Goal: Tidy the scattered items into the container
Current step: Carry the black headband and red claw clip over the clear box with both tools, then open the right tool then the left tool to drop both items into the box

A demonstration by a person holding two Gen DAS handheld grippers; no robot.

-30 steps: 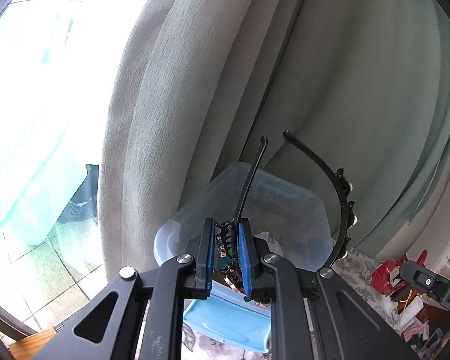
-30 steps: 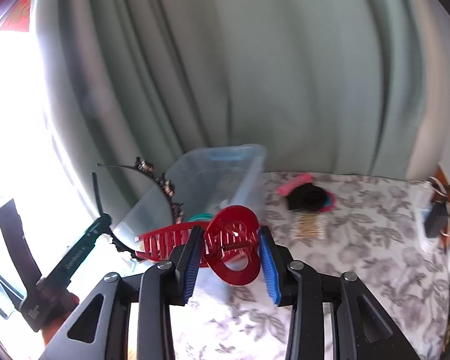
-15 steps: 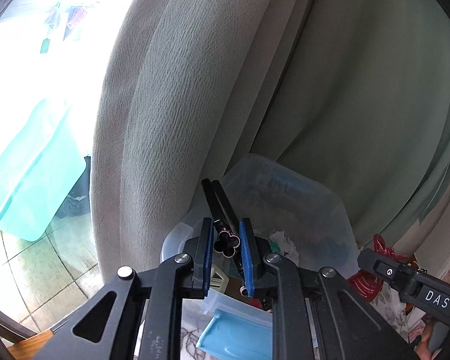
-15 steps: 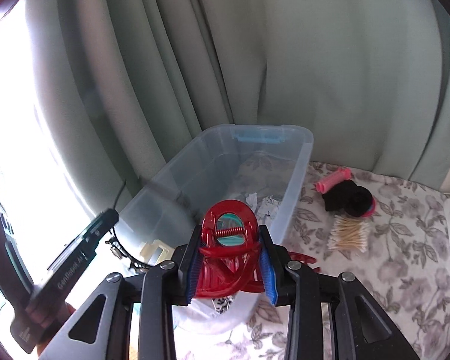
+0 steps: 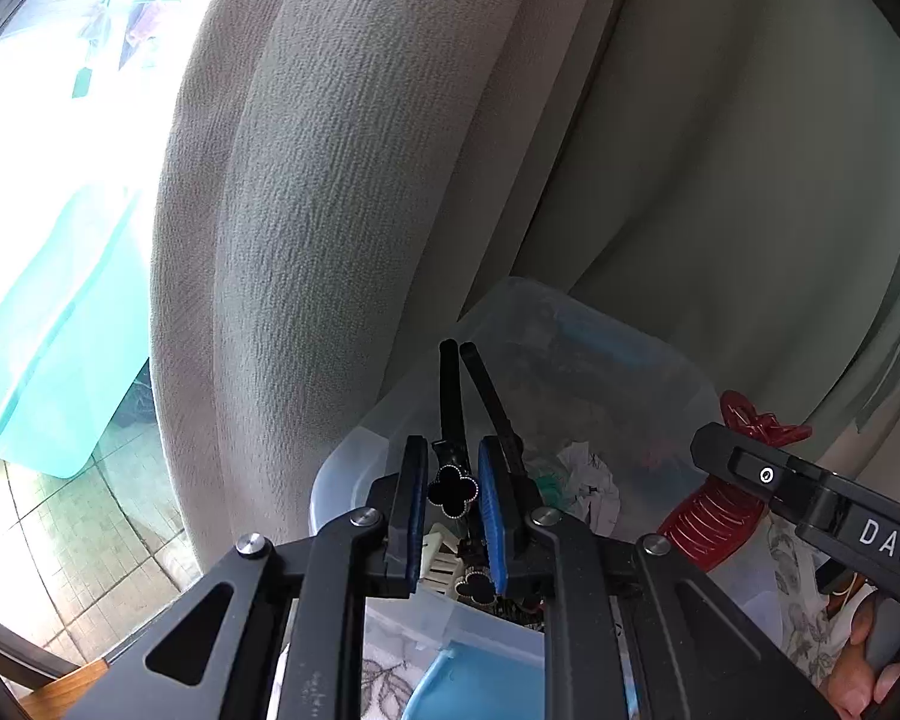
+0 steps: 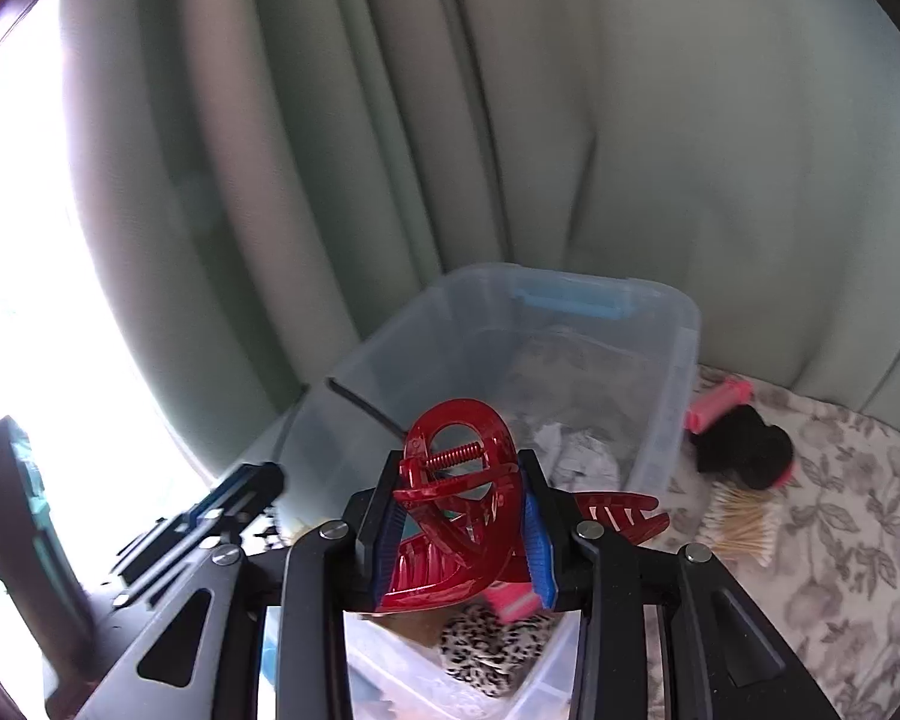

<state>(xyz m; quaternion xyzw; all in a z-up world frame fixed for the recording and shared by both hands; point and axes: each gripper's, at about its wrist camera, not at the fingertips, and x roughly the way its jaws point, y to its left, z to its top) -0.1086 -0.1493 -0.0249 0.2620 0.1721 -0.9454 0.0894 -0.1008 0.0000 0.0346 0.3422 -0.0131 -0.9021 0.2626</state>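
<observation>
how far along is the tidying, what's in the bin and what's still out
Partly done. The clear bin already holds a leopard-print scrunchie and crumpled paper. In hand: the left tongs grip a black headband and the right tongs a red claw clip, both over the bin. Still out on the floral cloth: a pink roller, a black scrunchie and cotton swabs.

Headband (image 5: 450,483) lower arc hidden; container (image 6: 660,324) near rim cut off.

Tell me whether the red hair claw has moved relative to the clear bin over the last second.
Yes. The red hair claw, clamped in the right gripper, has come forward over the clear bin.
</observation>
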